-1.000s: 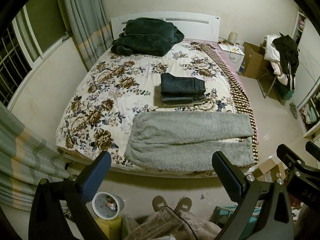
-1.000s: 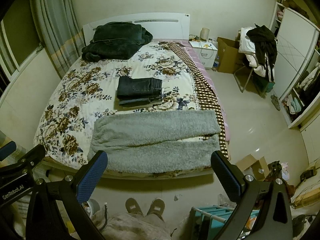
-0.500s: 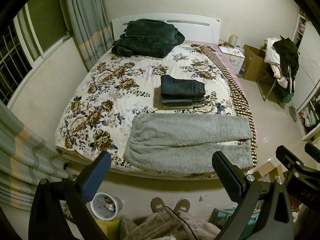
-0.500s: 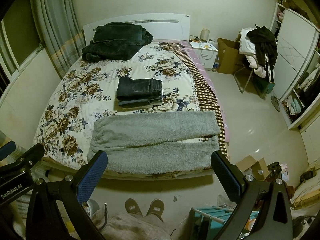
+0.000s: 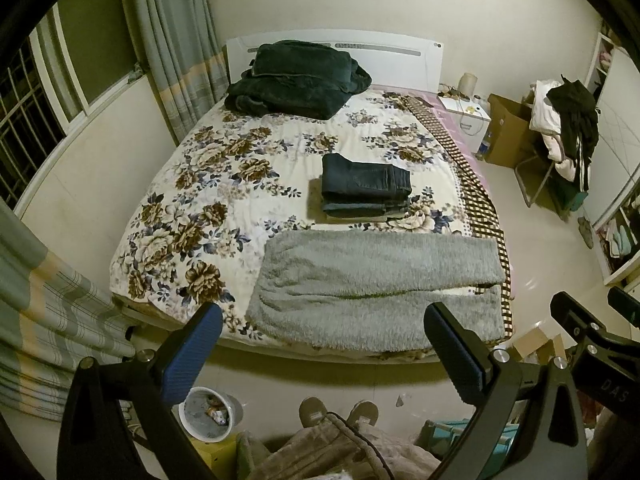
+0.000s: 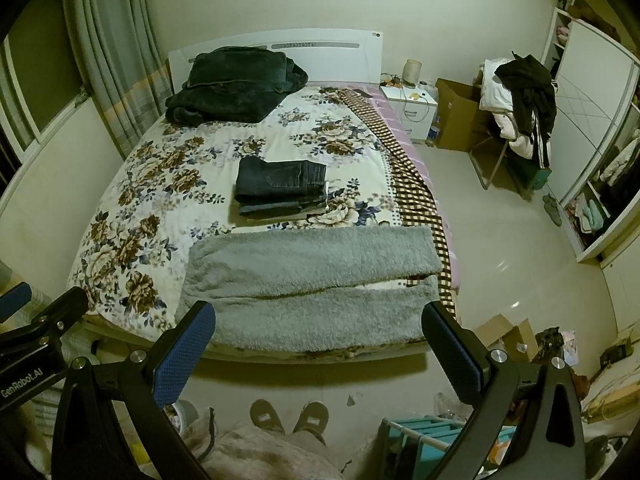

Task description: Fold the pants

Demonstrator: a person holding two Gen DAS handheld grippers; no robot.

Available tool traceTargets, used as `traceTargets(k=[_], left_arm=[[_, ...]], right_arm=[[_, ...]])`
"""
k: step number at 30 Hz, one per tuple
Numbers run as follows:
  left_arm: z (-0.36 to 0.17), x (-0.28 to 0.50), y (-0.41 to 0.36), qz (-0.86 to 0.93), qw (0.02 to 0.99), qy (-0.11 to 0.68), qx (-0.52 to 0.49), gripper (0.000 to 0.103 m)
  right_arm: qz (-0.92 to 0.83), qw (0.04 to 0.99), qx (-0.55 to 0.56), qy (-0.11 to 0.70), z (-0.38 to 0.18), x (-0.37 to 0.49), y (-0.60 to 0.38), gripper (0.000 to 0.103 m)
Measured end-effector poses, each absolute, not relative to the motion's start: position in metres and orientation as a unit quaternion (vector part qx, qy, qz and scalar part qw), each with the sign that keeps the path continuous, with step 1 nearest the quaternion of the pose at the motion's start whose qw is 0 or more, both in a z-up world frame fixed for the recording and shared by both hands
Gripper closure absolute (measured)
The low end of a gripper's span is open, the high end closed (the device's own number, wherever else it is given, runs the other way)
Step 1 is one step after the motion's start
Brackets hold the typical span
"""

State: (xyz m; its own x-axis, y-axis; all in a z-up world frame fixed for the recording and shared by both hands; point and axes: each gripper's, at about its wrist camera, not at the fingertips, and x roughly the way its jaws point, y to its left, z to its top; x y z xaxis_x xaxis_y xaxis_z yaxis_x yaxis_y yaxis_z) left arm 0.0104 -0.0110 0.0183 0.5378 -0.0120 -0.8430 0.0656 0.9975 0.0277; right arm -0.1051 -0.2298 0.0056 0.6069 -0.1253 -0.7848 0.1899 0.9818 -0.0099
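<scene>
Grey fleece pants (image 5: 376, 288) lie flat across the bed's (image 5: 224, 184) foot, at 12 o'clock from both released, empty claws (image 5: 320, 344) (image 6: 316, 340); soft, limp, likely best pinched at waistband and cuffs.

You face a bed (image 5: 208, 184) with a floral cover and a white headboard (image 5: 392, 46) against a plain cream wall (image 6: 440, 12). Curtains (image 5: 176, 40) hang by a barred window (image 5: 24, 120) on your left. To your right stand a nightstand (image 6: 412, 110), a cardboard box (image 6: 456, 120), a clothes-heaped chair (image 6: 516, 120) and what looks like a wardrobe (image 6: 588, 92) on pale, glossy floor (image 6: 500, 240).
</scene>
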Motion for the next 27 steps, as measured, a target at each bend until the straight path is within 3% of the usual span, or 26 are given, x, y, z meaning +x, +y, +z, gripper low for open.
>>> traceTargets(k=[27], left_arm=[[0.024, 0.017, -0.014, -0.025, 0.878, 0.477, 0.025, 0.0]], right_arm=[[-0.087, 0.896, 0.039, 0.434, 0.016, -0.099, -0.226, 0.0]])
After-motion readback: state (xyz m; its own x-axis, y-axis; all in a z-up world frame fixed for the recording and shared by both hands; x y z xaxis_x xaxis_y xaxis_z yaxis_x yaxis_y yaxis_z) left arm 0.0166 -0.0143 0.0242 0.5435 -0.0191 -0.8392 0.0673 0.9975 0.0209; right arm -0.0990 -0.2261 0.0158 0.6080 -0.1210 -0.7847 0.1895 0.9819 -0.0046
